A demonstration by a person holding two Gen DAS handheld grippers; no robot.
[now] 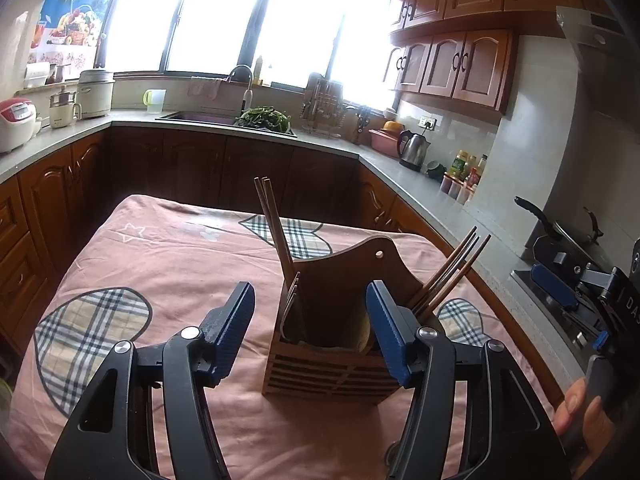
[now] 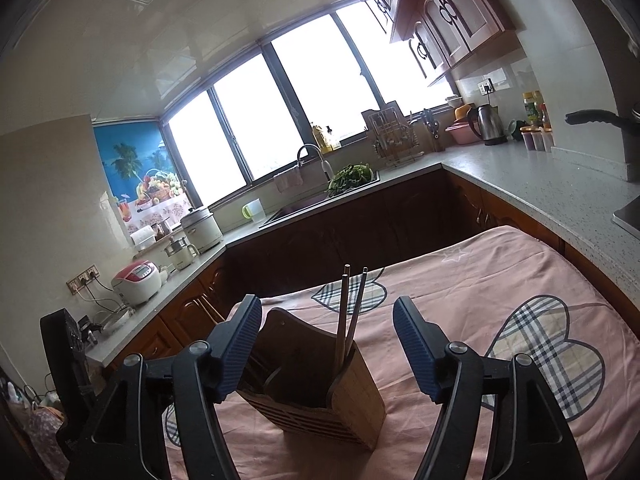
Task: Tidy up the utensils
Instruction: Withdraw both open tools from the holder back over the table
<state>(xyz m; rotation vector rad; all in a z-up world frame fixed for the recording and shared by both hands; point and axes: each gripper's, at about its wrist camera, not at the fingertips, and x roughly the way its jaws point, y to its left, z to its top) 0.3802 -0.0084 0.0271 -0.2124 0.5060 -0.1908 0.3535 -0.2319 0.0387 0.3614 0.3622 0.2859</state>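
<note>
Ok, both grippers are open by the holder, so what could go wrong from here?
1. The chopsticks lean out over the holder rim; the left gripper, open beside them, could knock them out.
2. The holder stands on a soft cloth and might tip if bumped.

Home kitchen, wooden cabinets [image 1: 460, 64], sink [image 1: 200, 117], kettle [image 1: 414, 150], rice cooker [image 1: 14, 122]
</note>
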